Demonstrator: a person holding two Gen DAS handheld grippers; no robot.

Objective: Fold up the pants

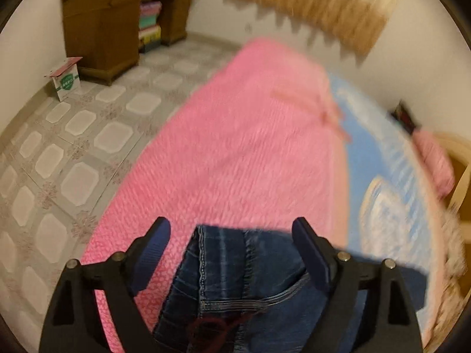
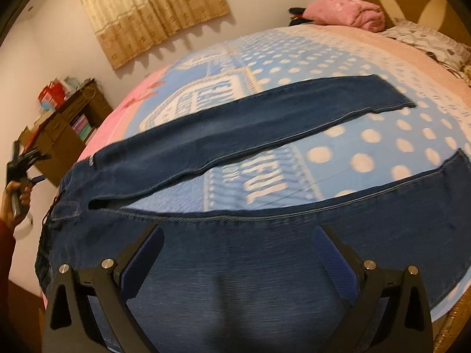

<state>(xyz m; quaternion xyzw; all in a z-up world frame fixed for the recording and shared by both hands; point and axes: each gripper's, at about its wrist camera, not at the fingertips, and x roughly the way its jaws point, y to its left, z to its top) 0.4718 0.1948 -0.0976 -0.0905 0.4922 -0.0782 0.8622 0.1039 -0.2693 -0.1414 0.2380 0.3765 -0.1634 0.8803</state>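
Your left gripper (image 1: 231, 232) is released over the jeans (image 2: 241, 123) waist, apparently not touching. Right gripper (image 2: 238, 235) is released too, above a leg. Jeans lie spread on the bed (image 2: 368, 135).
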